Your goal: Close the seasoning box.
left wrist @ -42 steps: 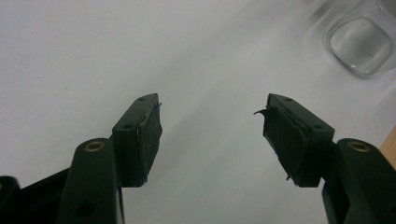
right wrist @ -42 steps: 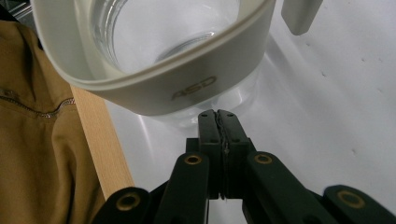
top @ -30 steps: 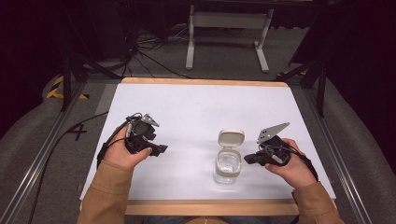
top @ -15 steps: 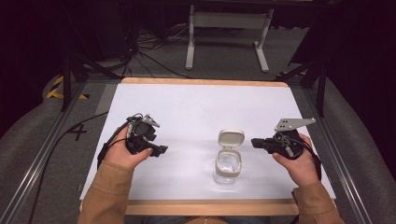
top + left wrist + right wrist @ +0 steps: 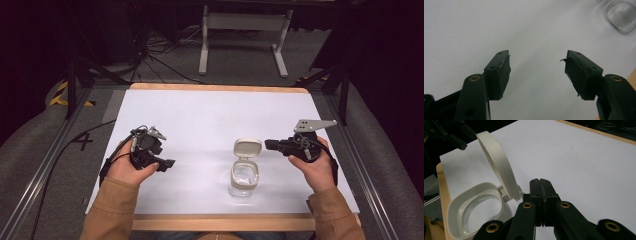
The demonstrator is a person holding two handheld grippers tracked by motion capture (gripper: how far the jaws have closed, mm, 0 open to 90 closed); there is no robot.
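Observation:
A clear glass jar (image 5: 244, 179) with a white rim stands on the white table, its hinged white lid (image 5: 247, 148) tipped up and open. My right gripper (image 5: 268, 144) is shut with nothing in it; it hovers just right of the lid and points left at it. Seen from the right gripper view, the closed jaws (image 5: 541, 182) end just short of the lid's (image 5: 496, 165) hinge, with the jar (image 5: 474, 197) at lower left. My left gripper (image 5: 165, 161) rests open at the table's left. Between its pads (image 5: 504, 72) lies bare table, and the jar (image 5: 621, 15) sits far off.
The white sheet (image 5: 210, 115) covers the table, whose wooden edge (image 5: 220, 222) runs along the near side. A white stand (image 5: 245, 30) and cables lie on the floor beyond. Metal rails flank both sides.
My right gripper has drawn back from the jar, moving right and slightly up, staying shut. The lid stays open. The left gripper has not moved.

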